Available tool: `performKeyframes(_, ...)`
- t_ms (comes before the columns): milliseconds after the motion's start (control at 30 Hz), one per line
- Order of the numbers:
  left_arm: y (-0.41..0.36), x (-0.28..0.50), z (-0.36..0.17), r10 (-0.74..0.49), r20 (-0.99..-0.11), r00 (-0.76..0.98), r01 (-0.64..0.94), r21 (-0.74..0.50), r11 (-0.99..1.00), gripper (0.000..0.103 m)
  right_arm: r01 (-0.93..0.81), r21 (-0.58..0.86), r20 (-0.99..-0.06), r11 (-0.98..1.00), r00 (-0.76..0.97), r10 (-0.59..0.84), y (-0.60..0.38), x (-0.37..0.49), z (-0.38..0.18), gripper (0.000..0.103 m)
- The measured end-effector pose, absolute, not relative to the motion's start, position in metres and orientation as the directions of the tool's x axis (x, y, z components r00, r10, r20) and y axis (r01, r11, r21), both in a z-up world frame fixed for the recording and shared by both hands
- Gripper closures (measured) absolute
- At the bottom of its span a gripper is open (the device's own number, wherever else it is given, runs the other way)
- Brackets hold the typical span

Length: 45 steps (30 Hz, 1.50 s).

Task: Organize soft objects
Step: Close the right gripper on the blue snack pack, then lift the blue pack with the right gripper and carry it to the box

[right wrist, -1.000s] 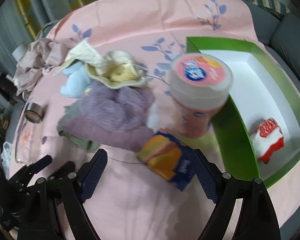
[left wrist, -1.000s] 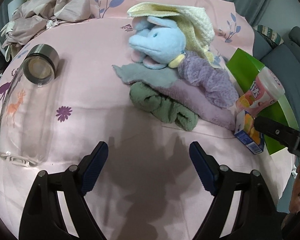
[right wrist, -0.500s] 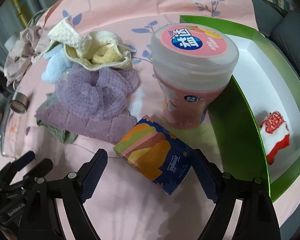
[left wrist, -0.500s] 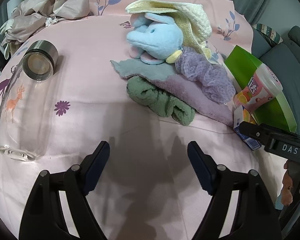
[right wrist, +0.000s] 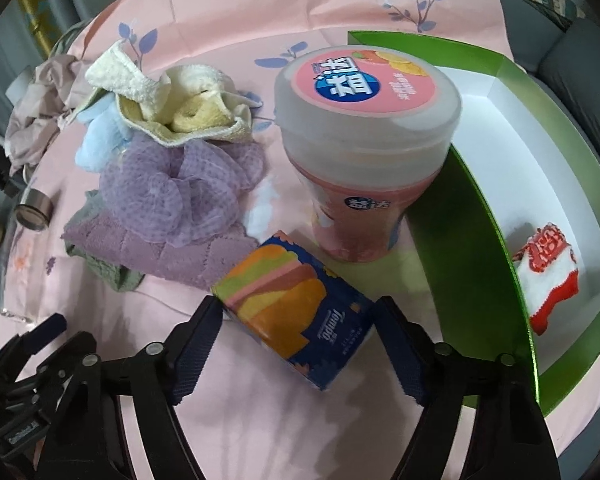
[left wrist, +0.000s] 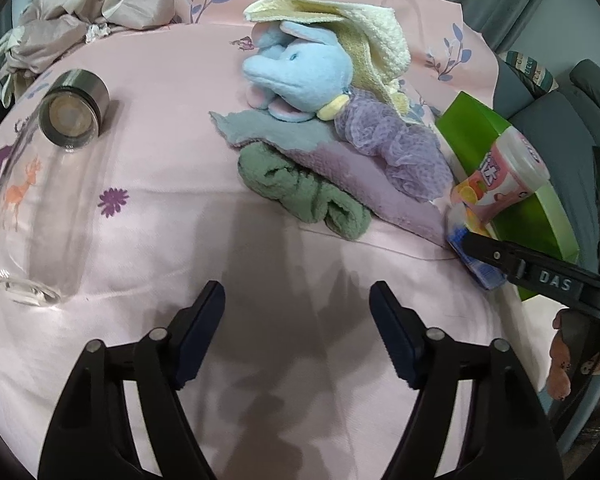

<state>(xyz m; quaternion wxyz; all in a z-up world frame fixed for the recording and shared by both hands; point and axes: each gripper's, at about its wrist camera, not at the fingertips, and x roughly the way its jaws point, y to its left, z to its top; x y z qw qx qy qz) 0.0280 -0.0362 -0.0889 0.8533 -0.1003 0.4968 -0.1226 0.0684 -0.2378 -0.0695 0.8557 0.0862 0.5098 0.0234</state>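
A colourful tissue pack (right wrist: 296,316) lies on the pink sheet between the open jaws of my right gripper (right wrist: 298,316), which is not closed on it. Behind it is a pile of soft things: a blue plush elephant (left wrist: 300,76), a yellow towel (left wrist: 364,36), a purple mesh sponge (right wrist: 180,196), a lilac cloth (left wrist: 372,184) and a green cloth (left wrist: 304,196). My left gripper (left wrist: 298,312) is open and empty, hovering over bare sheet in front of the pile. A red and white sock (right wrist: 548,268) lies in the green box (right wrist: 460,264).
A pink plastic jar (right wrist: 364,156) stands against the green box's wall, just behind the tissue pack. A glass bottle (left wrist: 48,184) with a steel cap lies at the left. Crumpled beige fabric (left wrist: 88,12) is at the far left. A grey sofa (left wrist: 572,128) is to the right.
My right gripper has moved forward and down, so the tissue pack now sits between its jaws. My left gripper has drifted slightly and stayed open.
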Motion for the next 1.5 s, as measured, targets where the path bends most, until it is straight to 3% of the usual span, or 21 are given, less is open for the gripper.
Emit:
performKeyframes(100, -0.040, 0.024, -0.090, -0.349, -0.820, 0.453, 0.116, -0.335, 0.935, 0.042, 0.042, 0.233, -0.859, 0.972, 0.477, 0.185, -0.242, 0.064, -0.067, 0.047)
performKeyframes(200, -0.048, 0.021, -0.093, -0.395, -0.821, 0.412, 0.135, -0.374, 0.918, 0.050, 0.028, 0.303, -0.851, 0.953, 0.459, 0.257, -0.243, 0.059, -0.067, 0.051)
performKeyframes(300, -0.052, 0.020, -0.092, -0.403, -0.816, 0.413, 0.144, -0.378, 0.914, 0.052, -0.011, 0.333, -0.840, 0.943, 0.451, 0.301, -0.237, 0.058, -0.063, 0.051)
performKeyframes(600, -0.055, 0.027, -0.094, -0.420, -0.810, 0.408, 0.139, -0.399, 0.906, 0.052, 0.045, 0.285, -0.844, 0.957, 0.485, 0.229, -0.239, 0.069, -0.058, 0.051)
performKeyframes(667, -0.054, 0.028, -0.093, -0.420, -0.810, 0.410, 0.139, -0.399, 0.906, 0.052, 0.052, 0.274, -0.858, 0.960, 0.465, 0.219, -0.238, 0.075, -0.065, 0.042)
performKeyframes(833, -0.050, 0.031, -0.091, -0.404, -0.817, 0.411, 0.138, -0.382, 0.914, 0.053, 0.019, 0.271, -0.852, 0.962, 0.470, 0.231, -0.230, 0.075, -0.069, 0.047)
performKeyframes(1000, -0.038, 0.030, -0.086, -0.400, -0.810, 0.429, 0.114, -0.391, 0.914, 0.054, -0.091, 0.363, -0.820, 0.928, 0.443, 0.364, -0.209, 0.063, -0.067, 0.047)
performKeyframes(1067, -0.034, 0.029, -0.085, -0.416, -0.806, 0.422, 0.108, -0.411, 0.905, 0.059, -0.127, 0.388, -0.815, 0.913, 0.415, 0.404, -0.196, 0.058, -0.068, 0.047)
performKeyframes(1333, -0.034, 0.026, -0.080, -0.448, -0.793, 0.414, 0.124, -0.438, 0.890, 0.060, -0.118, 0.513, -0.743, 0.850, 0.434, 0.509, -0.205, 0.057, -0.062, 0.046)
performKeyframes(1500, -0.048, 0.028, -0.083, -0.488, -0.776, 0.401, 0.168, -0.461, 0.871, 0.060, -0.110, 0.575, -0.694, 0.811, 0.460, 0.554, -0.221, 0.056, -0.057, 0.040)
